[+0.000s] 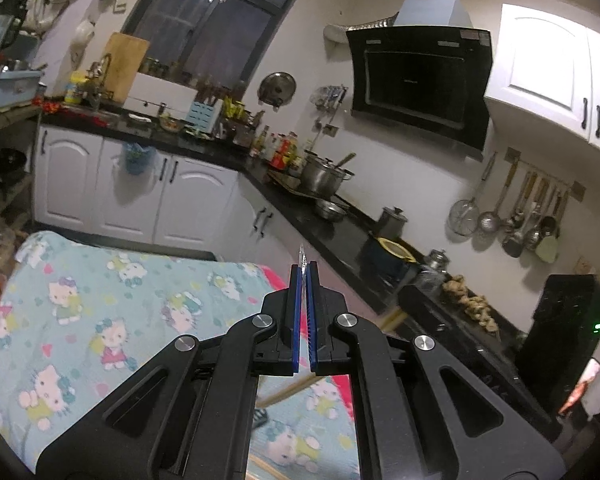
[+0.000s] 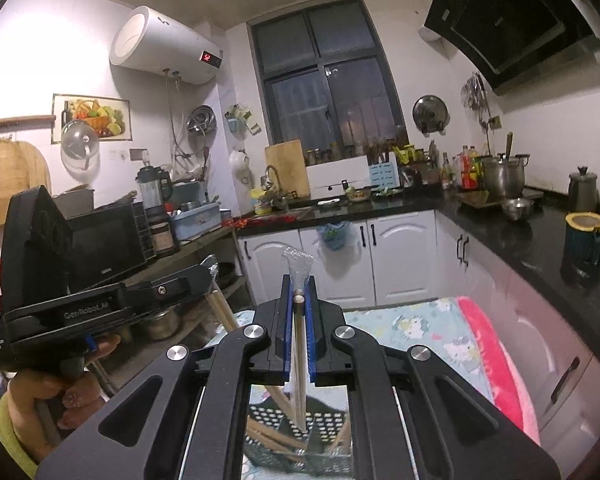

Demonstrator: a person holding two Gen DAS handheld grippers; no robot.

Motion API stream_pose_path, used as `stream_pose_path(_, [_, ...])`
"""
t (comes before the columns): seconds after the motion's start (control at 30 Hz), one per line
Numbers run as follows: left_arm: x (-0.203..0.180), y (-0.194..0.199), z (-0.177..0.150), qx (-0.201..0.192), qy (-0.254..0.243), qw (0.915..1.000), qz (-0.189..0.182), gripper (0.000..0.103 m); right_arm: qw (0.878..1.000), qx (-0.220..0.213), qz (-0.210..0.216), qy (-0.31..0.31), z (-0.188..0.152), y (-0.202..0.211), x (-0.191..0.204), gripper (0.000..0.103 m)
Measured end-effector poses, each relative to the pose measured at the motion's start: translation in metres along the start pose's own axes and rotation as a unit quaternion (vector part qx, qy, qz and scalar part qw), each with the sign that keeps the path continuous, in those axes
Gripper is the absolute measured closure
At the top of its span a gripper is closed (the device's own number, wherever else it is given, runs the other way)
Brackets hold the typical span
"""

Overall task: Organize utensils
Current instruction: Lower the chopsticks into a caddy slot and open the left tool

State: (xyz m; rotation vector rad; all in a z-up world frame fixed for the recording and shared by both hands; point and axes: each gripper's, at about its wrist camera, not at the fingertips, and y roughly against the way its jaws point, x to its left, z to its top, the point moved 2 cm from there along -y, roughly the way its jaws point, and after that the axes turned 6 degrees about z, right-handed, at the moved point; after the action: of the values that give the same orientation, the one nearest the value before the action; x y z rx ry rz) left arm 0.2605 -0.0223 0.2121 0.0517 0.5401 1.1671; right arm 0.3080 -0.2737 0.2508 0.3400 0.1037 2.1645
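Kitchen cabinets and a black counter point(image 2: 500, 216) wrap the room, and nearest the cameras a desk lies under a cartoon-cat cloth point(image 1: 100, 300) with a pink edge.

On the left, the left gripper point(image 1: 305, 280) has its jaws together on a thin clear plastic wrapper point(image 1: 302, 257), whose tip pokes out between the blue pads; in the right wrist view the same gripper, held in a person's hand point(image 2: 60, 384), has a wooden stick end just below it, likely a chopstick.

On the right, the right gripper point(image 2: 299, 292) is clamped on wrapped chopsticks point(image 2: 299, 356), the round wooden end showing between the pads and the crinkled wrapper top point(image 2: 298, 264) above. Below, a perforated black basket point(image 2: 296, 428) holds more wooden chopsticks point(image 2: 276, 438).

These sticks look light, stiff and smooth; the film sleeve is slippery and flimsy, so a hold on wood near the upper end seems safer than on the film alone, which may slide or tear.

Pots and bottles crowd the counter beyond.
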Motion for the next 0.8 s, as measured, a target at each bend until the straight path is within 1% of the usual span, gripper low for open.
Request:
stream_pose_path(0.13, [0.015, -0.011, -0.005, 0.007, 0.011, 0.9998, 0.014, 0.102, 1.000, 0.000, -0.014, 0.007, -0.004, -0.010, -0.004, 0.097])
stream_pose_path(0.37, [0.039, -0.025, -0.020, 0.019, 0.032, 0.9990, 0.023, 0.102, 1.000, 0.007, -0.027, 0.007, -0.023, -0.028, -0.014, 0.097])
stream_pose_path(0.6, [0.048, -0.037, -0.031, 0.031, 0.050, 0.9981, 0.019, 0.102, 0.999, 0.029, -0.028, -0.006, -0.047, -0.044, -0.021, 0.097])
stream_pose_path(0.8, [0.052, -0.048, -0.049, 0.044, 0.057, 0.9972, 0.021, 0.102, 0.999, 0.041, -0.022, -0.008, -0.062, -0.054, -0.016, 0.097])
